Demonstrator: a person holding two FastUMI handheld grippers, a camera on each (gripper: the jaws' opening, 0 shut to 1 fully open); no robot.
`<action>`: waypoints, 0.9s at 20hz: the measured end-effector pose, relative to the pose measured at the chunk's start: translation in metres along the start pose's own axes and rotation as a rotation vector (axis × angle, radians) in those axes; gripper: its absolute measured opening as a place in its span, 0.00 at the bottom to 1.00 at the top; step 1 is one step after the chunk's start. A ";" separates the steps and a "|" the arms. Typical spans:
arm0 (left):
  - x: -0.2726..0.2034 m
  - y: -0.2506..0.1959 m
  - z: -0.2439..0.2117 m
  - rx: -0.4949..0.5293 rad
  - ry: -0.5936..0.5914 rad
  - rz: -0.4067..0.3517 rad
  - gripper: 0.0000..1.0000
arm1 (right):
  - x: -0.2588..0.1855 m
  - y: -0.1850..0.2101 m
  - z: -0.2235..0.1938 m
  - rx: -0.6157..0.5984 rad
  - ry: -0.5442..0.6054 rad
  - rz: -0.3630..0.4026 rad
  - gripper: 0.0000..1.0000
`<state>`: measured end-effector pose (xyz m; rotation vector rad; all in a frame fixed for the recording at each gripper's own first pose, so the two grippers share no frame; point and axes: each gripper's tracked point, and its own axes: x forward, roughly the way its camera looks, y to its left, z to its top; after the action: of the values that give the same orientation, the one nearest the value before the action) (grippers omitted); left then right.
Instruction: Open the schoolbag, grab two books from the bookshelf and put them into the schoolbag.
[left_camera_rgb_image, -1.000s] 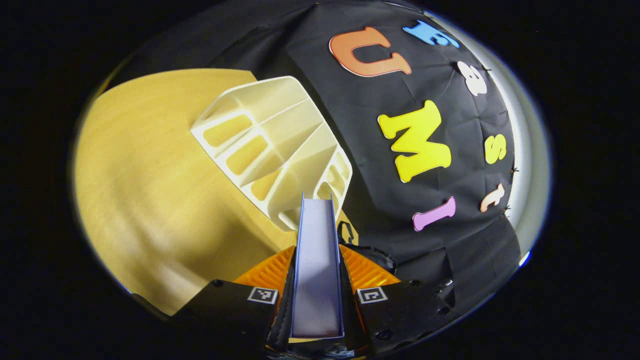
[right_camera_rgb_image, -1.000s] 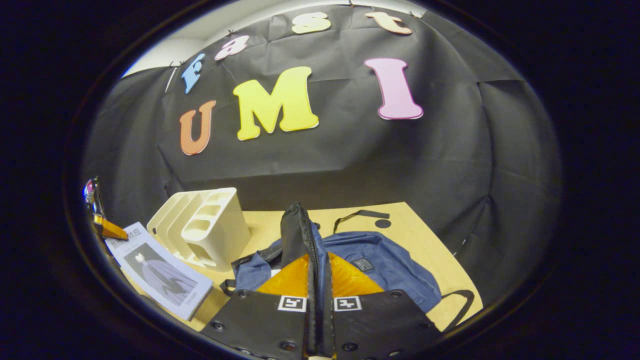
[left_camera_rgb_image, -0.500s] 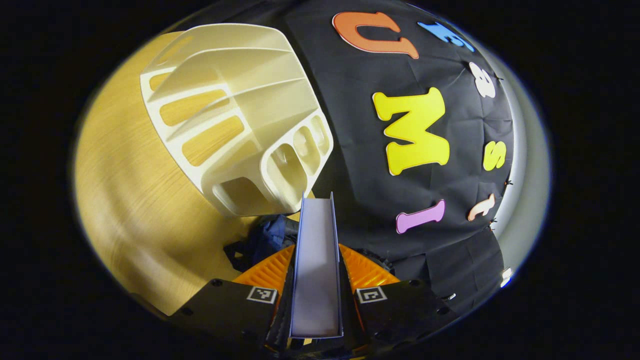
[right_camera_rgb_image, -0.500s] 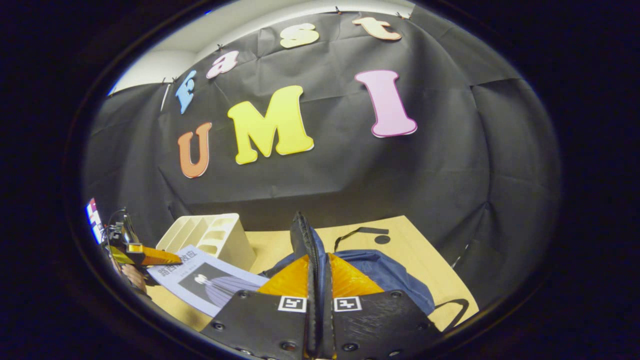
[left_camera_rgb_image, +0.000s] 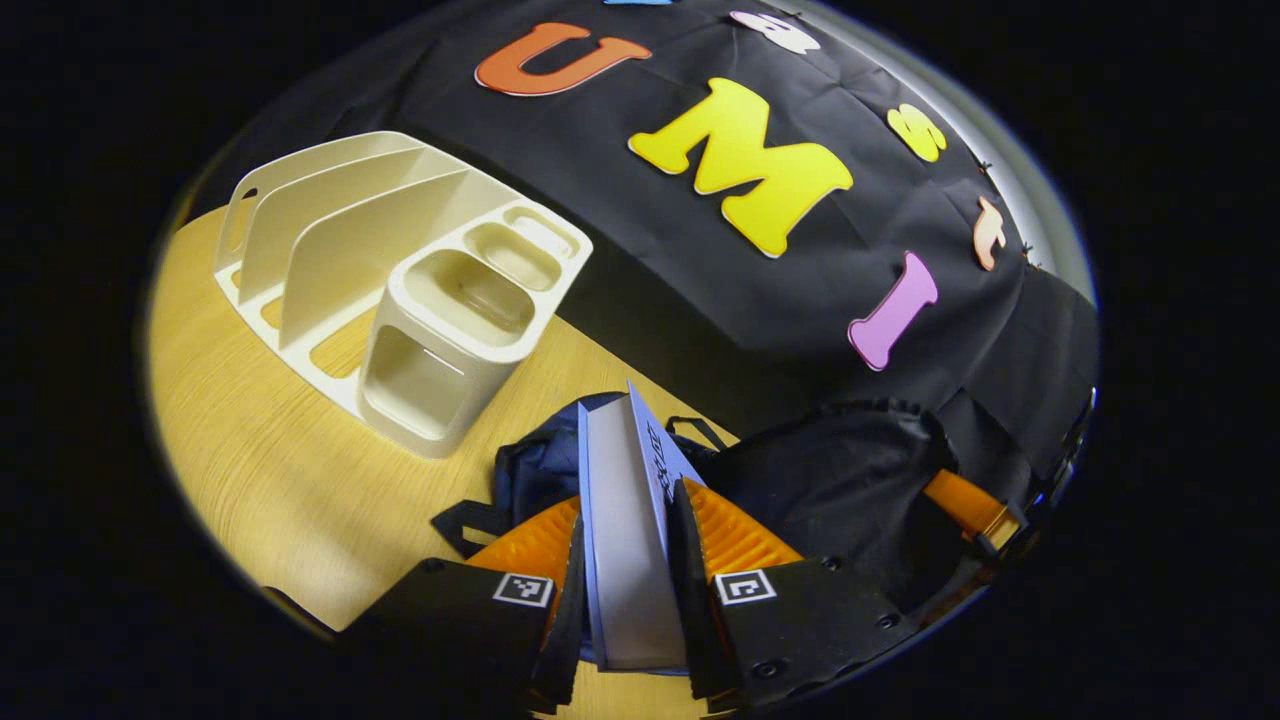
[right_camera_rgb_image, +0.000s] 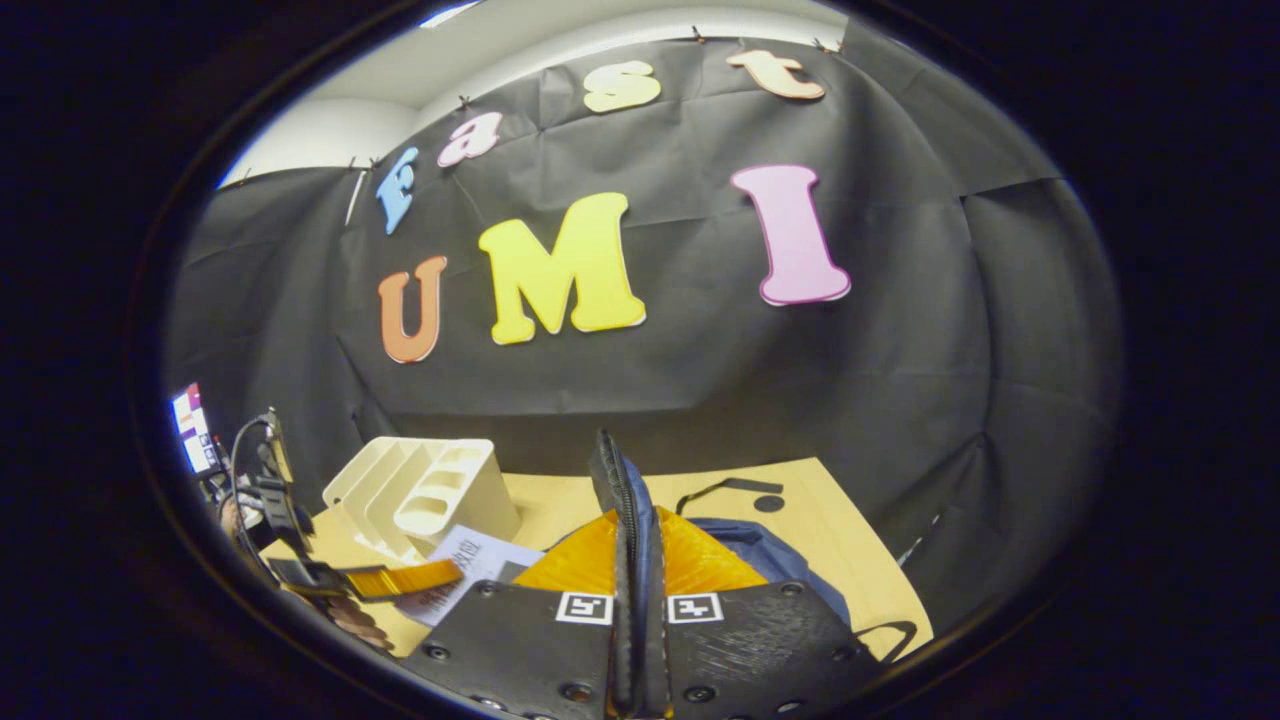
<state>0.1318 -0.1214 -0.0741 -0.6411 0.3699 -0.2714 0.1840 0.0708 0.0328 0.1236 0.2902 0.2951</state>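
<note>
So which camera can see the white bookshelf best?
The left gripper view: the bookshelf sits large and unblocked there, dividers and front cubbies clear. The right gripper view shows it small and low, near the left gripper.

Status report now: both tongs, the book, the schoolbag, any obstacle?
Left tongs shut on book. Right tongs shut on schoolbag flap. Book over schoolbag; bookshelf to the side, no obstacle seen.

Black cloth wall (right_camera_rgb_image: 700, 380), wooden table (left_camera_rgb_image: 260, 470)
</note>
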 end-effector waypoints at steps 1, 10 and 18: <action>0.007 -0.007 -0.004 -0.001 0.001 -0.004 0.45 | -0.001 0.004 0.003 0.001 -0.008 0.017 0.05; 0.076 -0.028 -0.091 0.007 0.146 0.004 0.46 | 0.009 -0.014 -0.033 -0.026 0.035 0.046 0.05; 0.092 -0.036 -0.084 0.352 0.019 0.187 0.43 | 0.015 -0.058 -0.062 0.052 0.083 0.006 0.05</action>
<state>0.1754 -0.2268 -0.1366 -0.2557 0.3865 -0.1581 0.1949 0.0252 -0.0395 0.1641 0.3795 0.2993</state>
